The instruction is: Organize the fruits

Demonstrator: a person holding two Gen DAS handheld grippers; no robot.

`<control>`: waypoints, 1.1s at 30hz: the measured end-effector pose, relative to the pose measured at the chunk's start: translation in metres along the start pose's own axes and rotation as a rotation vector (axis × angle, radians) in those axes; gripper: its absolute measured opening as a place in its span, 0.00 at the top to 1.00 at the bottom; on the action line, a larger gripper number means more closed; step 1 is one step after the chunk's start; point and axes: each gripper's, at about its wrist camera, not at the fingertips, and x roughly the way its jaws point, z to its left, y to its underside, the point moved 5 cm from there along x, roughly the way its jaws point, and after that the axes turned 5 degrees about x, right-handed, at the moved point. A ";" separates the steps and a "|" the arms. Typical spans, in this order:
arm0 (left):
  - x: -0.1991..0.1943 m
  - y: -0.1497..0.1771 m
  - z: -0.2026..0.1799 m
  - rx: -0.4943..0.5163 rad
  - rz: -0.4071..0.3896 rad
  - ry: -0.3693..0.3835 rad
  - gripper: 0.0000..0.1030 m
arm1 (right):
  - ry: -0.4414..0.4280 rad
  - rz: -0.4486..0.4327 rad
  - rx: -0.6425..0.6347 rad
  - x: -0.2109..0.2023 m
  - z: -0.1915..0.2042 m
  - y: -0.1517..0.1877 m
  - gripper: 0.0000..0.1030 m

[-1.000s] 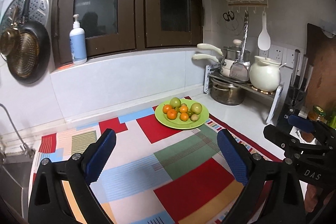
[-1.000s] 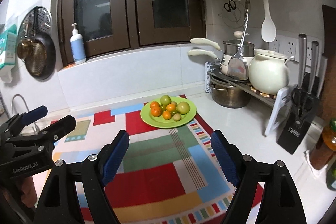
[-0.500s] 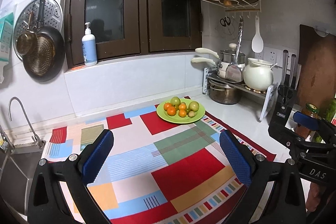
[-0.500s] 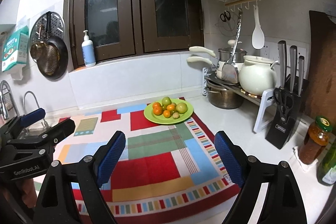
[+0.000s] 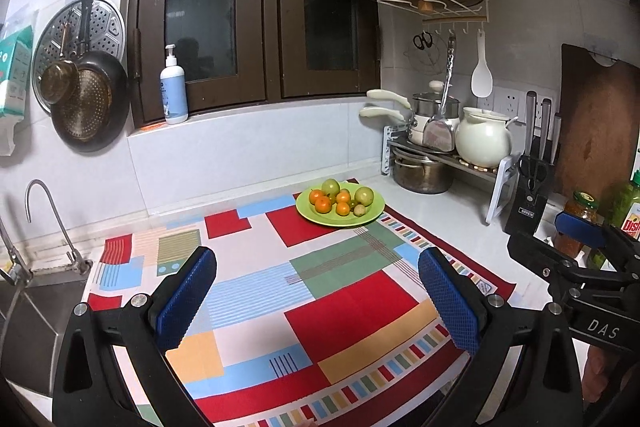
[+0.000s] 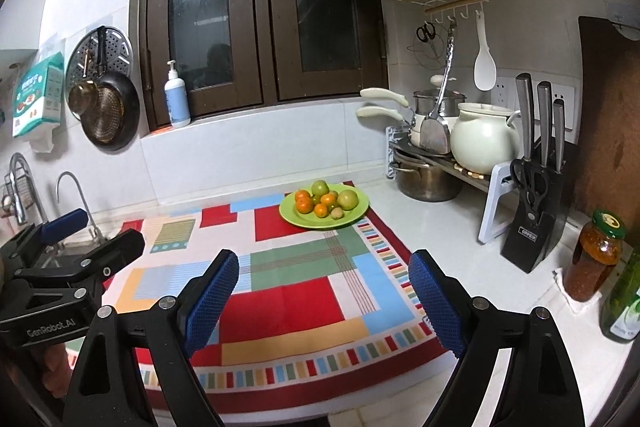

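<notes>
1. The fruits (image 5: 340,201) are piled on the plate (image 5: 376,213), above frame centre, far across the surface.
2. Both claws, left (image 5: 318,297) and right (image 6: 324,301), are held wide open and empty, neither clearly nearer.

In the left wrist view a plate (image 5: 374,213) holding fruit (image 5: 340,201) sits just above frame centre, on the far right corner of a mat (image 5: 256,291). A pot rack (image 5: 448,155) stands right of it, a knife block (image 5: 528,199) further right. A faucet (image 5: 44,211) rises at the left edge.
</notes>
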 end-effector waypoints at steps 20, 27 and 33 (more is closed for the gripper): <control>-0.004 0.002 -0.004 0.006 0.000 0.013 0.00 | -0.019 0.012 0.003 -0.003 -0.001 0.004 0.15; 0.000 0.001 -0.004 0.010 0.003 0.019 0.00 | -0.020 0.014 0.004 -0.002 -0.002 0.005 0.15; 0.007 0.001 -0.003 0.004 0.021 0.030 0.00 | -0.018 0.021 0.005 0.003 -0.002 0.005 0.15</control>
